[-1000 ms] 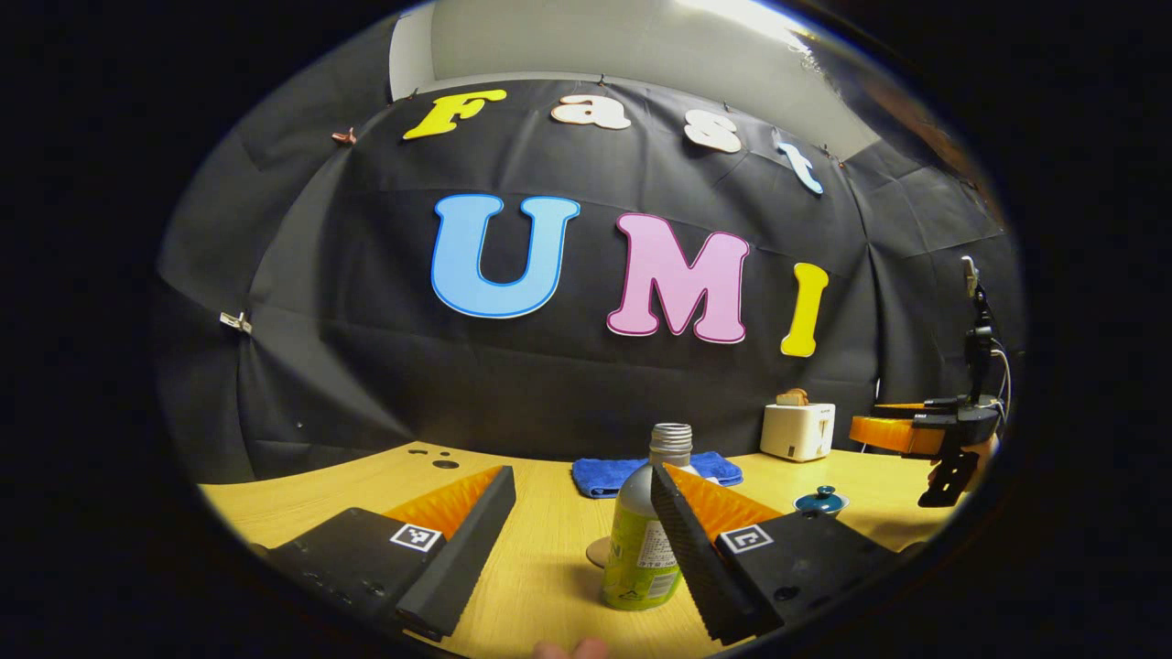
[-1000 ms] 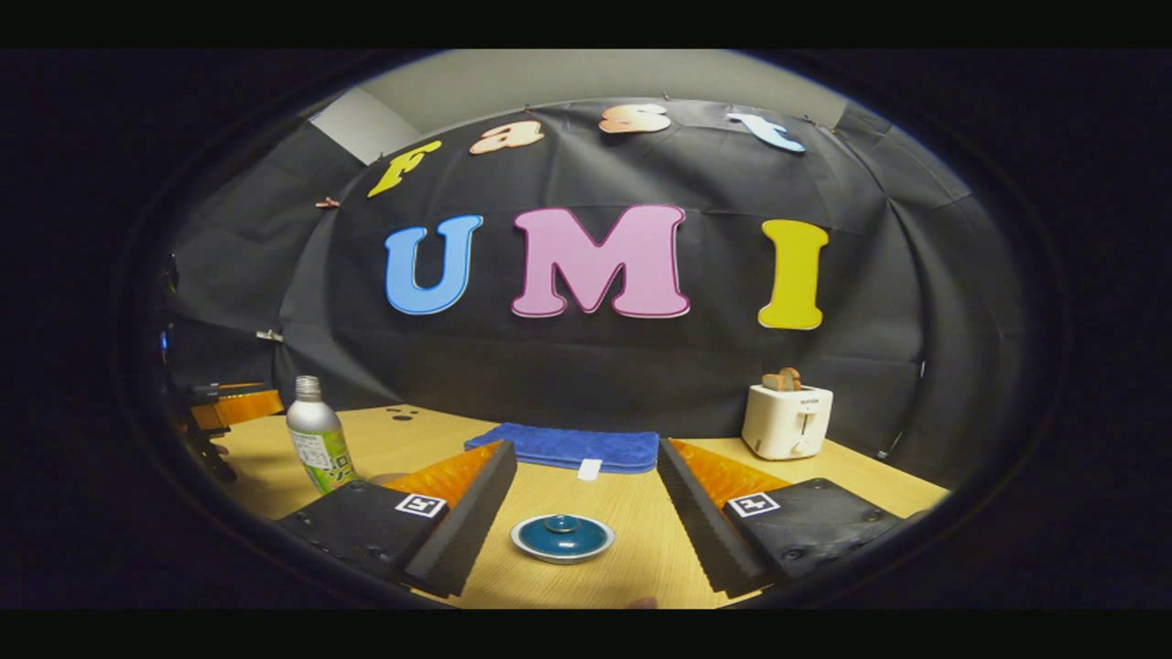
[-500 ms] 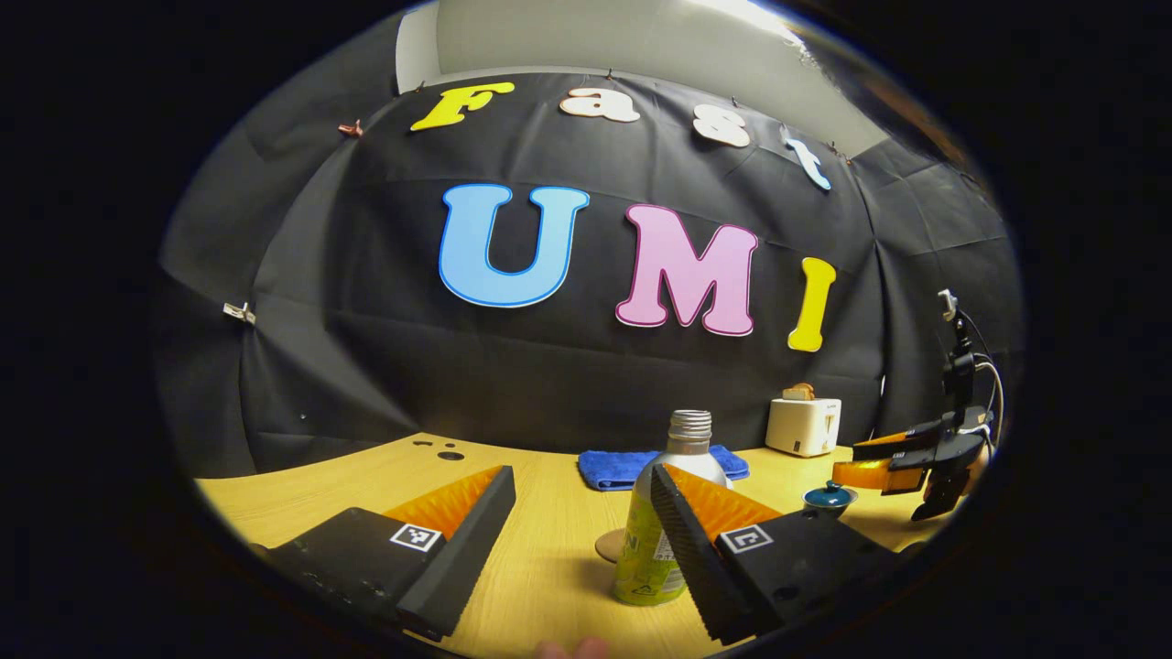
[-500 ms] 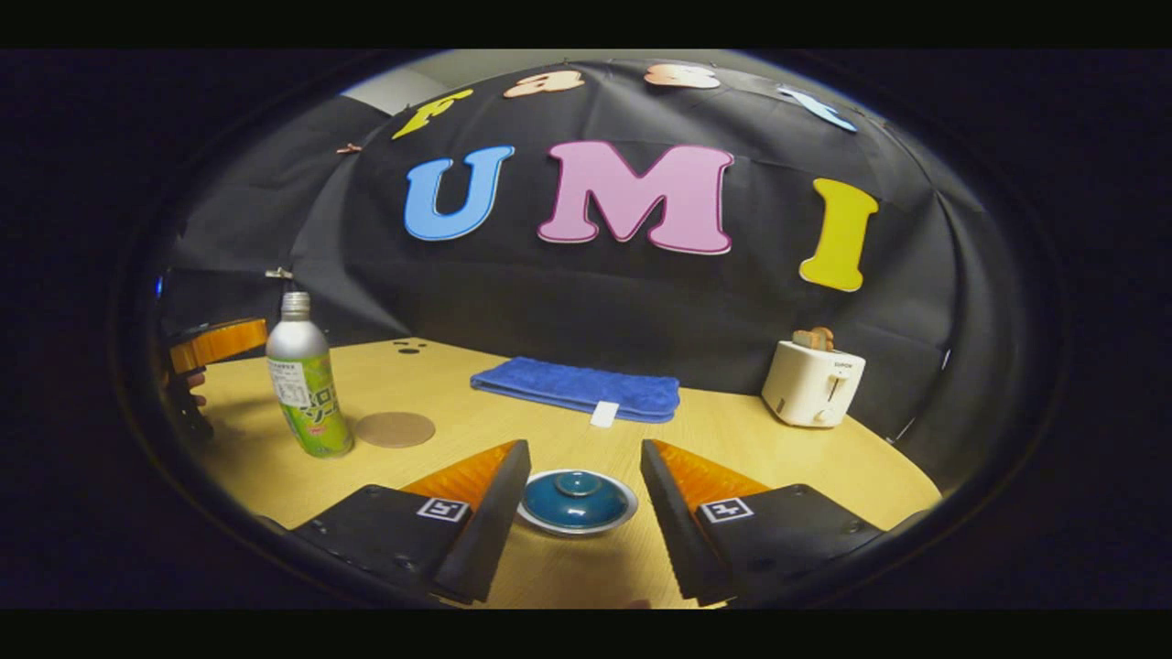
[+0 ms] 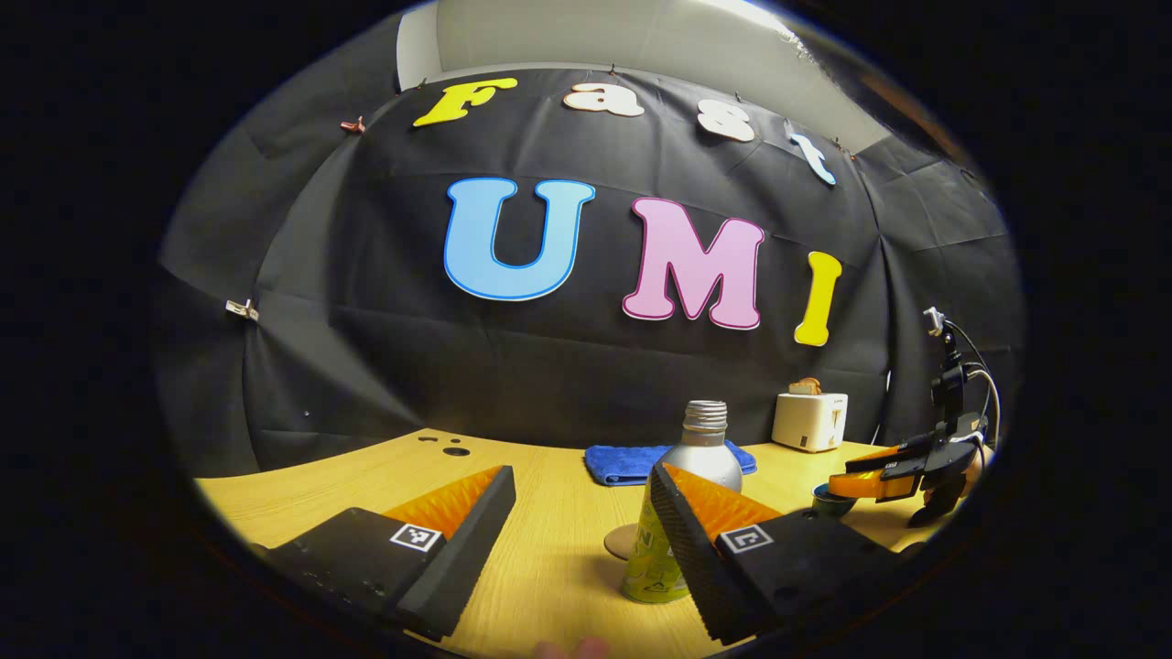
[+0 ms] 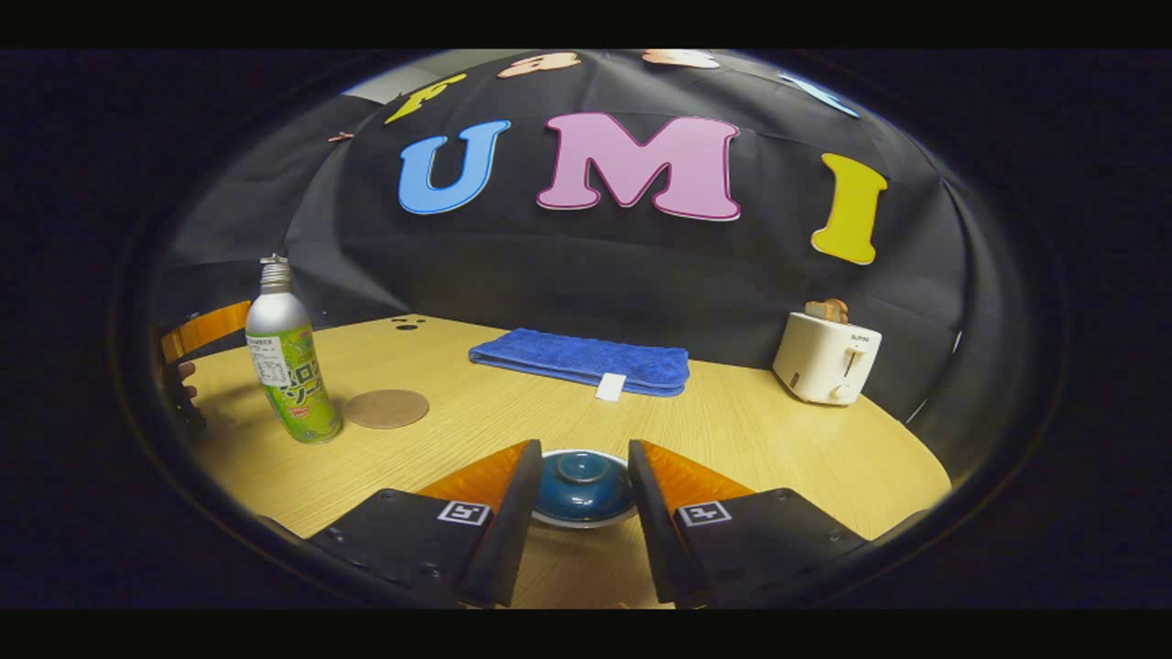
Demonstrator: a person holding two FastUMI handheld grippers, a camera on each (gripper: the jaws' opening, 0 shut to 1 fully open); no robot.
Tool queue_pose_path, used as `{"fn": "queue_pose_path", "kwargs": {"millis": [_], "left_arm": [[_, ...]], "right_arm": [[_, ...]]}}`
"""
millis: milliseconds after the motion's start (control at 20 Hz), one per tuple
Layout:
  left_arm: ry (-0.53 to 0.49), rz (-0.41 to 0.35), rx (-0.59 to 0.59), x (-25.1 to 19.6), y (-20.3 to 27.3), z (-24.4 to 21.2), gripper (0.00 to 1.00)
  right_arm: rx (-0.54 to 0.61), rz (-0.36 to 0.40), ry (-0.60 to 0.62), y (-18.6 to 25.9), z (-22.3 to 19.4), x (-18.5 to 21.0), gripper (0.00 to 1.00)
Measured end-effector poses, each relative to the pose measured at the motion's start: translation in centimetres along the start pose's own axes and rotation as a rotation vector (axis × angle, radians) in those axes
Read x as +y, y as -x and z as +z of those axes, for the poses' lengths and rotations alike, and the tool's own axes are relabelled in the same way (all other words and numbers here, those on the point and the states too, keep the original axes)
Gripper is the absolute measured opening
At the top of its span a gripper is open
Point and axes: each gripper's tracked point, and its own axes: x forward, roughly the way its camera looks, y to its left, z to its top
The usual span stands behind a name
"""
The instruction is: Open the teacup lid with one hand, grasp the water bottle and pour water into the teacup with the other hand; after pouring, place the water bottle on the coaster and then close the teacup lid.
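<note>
Lid [image 6: 582,476] sitting on teacup at 12 o'clock of right tongs [image 6: 575,494], between fingers, both spread apart, neither touching that I can tell. Knob pointing up, so closing around it looks like next call. Bottle [image 5: 682,513] standing upright on surface [image 5: 540,567], axis vertical, at 1 o'clock of left tongs [image 5: 586,526], partly behind its right finger; left tongs gaping, gripping nothing. Coaster [image 6: 386,408] lying just beside bottle. Right tongs nearer lid, left nearer bottle.
</note>
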Motion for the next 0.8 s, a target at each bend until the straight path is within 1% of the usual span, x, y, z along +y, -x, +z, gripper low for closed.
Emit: {"fn": "queue_pose_path", "kwargs": {"millis": [50, 100, 150, 200, 350, 450, 500, 600, 650, 800], "left_arm": [[0.002, 0.0, 0.001, 0.0, 0.0, -0.1, 0.95], [0.001, 0.001, 0.003, 0.0, -0.1, -0.1, 0.95], [0.001, 0.002, 0.005, 0.1, -0.1, -0.2, 0.95], [0.0, 0.004, 0.006, 0.2, -0.1, -0.2, 0.95], [0.0, 0.009, 0.003, 0.3, -0.1, -0.3, 0.95], [0.0, 0.009, 0.004, 0.3, -0.1, -0.3, 0.95], [-0.001, 0.008, 0.005, 0.3, -0.1, -0.3, 0.95], [-0.003, 0.006, 0.005, 0.3, -0.1, -0.2, 0.95], [-0.004, 0.006, 0.006, 0.2, -0.1, -0.3, 0.95], [-0.01, -0.006, 0.009, -0.2, -0.1, -0.3, 0.95]], "right_arm": [[0.0, 0.014, -0.006, 0.0, 0.0, 0.3, 0.59], [0.003, 0.011, -0.015, 0.1, -0.1, 0.4, 0.58], [0.003, 0.016, -0.018, -0.1, -0.1, 0.6, 0.47], [0.005, 0.016, -0.019, -0.2, -0.1, 0.6, 0.42], [0.0, 0.009, -0.011, -0.1, -0.1, 0.3, 0.4], [-0.007, 0.018, -0.032, 0.0, 0.1, 0.3, 0.37], [-0.016, 0.028, -0.053, 0.0, 0.3, 0.5, 0.27], [-0.04, 0.034, -0.062, 0.3, 1.0, 0.5, 0.27], [-0.053, 0.022, -0.051, 0.6, 1.3, 0.2, 0.32], [-0.089, 0.006, -0.047, 1.1, 2.4, -0.2, 0.32]]}}
